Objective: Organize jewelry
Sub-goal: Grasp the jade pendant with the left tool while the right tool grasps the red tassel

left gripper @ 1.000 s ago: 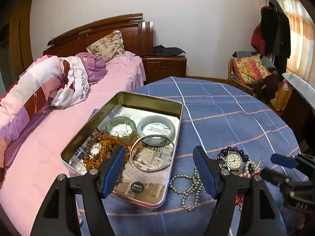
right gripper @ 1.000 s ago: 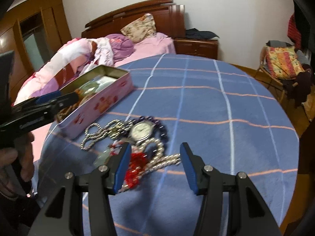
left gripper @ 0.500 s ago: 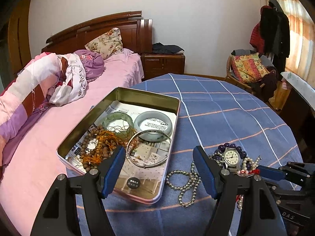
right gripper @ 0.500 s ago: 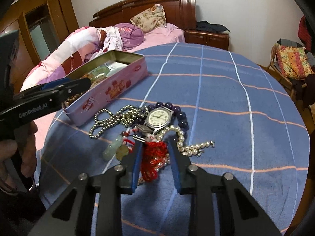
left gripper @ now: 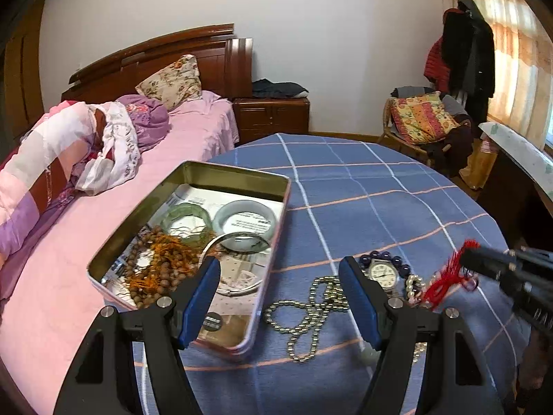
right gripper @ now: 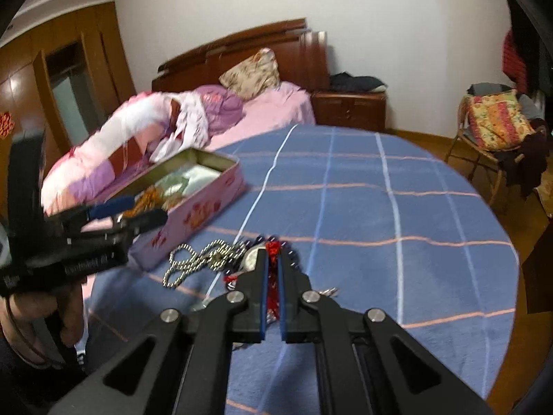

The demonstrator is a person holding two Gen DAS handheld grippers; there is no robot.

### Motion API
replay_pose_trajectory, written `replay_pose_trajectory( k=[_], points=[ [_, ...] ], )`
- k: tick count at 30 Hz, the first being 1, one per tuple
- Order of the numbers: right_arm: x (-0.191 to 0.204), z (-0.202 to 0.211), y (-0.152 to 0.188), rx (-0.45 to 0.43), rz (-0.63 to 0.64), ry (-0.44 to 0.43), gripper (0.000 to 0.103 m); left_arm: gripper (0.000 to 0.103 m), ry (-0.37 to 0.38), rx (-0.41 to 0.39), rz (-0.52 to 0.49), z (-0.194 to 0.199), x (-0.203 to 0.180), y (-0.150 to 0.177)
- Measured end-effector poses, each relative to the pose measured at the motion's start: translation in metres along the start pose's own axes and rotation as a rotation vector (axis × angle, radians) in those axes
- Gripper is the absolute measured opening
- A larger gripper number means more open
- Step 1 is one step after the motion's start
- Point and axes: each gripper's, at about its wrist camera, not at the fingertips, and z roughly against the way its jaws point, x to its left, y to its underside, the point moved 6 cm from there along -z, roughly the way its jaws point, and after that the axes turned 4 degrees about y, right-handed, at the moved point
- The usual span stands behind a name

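Note:
An open pink tin [left gripper: 273,228] [right gripper: 207,204] on the blue checked table holds two jade bangles [left gripper: 245,218], a silver bangle and brown beads [left gripper: 162,269]. Right of it lie a metal bead chain [left gripper: 307,311] [right gripper: 197,259], a watch with purple beads [left gripper: 380,273] and a pearl strand. My right gripper [right gripper: 272,259] is shut on a red tasselled cord [right gripper: 272,276] [left gripper: 449,276] and holds it a little above the pile. My left gripper [left gripper: 280,290] is open and empty, over the tin's near right corner.
The round table [right gripper: 380,207] has a bed [left gripper: 86,228] close on its left. A wooden nightstand [left gripper: 273,114] stands behind, and a chair with a cushion [left gripper: 425,121] at the back right.
My right gripper closed on the red cord and lifted it off the pile. My left gripper stayed open, with its view drifting slightly.

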Motion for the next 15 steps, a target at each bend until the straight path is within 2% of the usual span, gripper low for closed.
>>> replay_pose_trajectory(
  k=[9,11,15],
  points=[
    [-0.006,0.02,-0.024,-0.103,-0.051,-0.009,0.007,0.071,0.017,0.031,-0.021,-0.01,-0.014,0.005],
    [-0.005,0.017,-0.026,-0.095,-0.05,-0.024,0.007,0.071,0.021,0.036,-0.022,-0.011,-0.017,0.006],
    [-0.015,0.007,-0.021,-0.075,-0.058,0.011,0.007,0.071,0.051,0.043,-0.044,-0.012,-0.03,0.007]
  ],
)
